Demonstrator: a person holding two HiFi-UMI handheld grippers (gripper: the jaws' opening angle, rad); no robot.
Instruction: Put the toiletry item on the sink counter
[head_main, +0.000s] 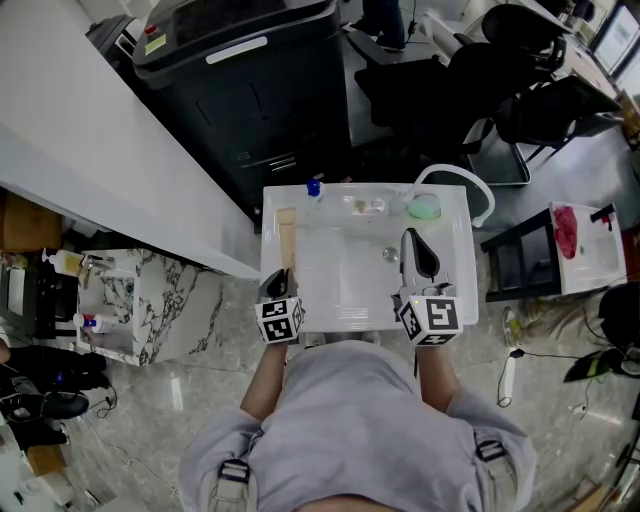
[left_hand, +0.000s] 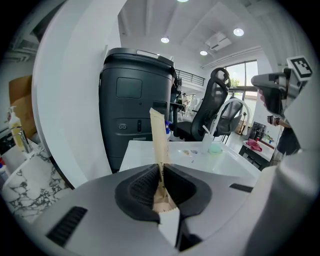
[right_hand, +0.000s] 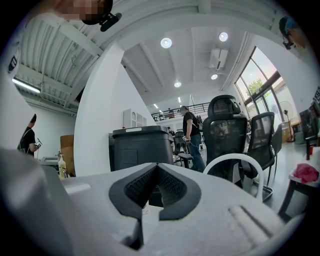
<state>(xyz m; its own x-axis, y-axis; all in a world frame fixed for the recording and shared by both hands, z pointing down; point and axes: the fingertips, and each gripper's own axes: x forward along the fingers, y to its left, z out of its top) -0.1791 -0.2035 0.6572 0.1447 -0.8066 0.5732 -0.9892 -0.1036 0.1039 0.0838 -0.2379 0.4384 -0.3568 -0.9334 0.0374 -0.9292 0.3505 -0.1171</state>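
A long, flat tan packet (head_main: 287, 238) (left_hand: 159, 134) sticks forward out of my left gripper (head_main: 279, 288) (left_hand: 161, 170), whose jaws are shut on its near end. It reaches out over the left side of the white sink counter (head_main: 445, 290); whether it touches the surface is hidden. My right gripper (head_main: 412, 240) (right_hand: 157, 170) hovers over the right side of the basin, shut with nothing between its jaws.
At the counter's back stand a blue-capped item (head_main: 313, 187), small bits (head_main: 365, 205) and a green round piece (head_main: 425, 207), by a white curved pipe (head_main: 470, 180). Drain (head_main: 391, 254) in the basin. Black bin (head_main: 250, 90) behind, marble-patterned shelf (head_main: 150, 300) left, side table (head_main: 575, 245) right.
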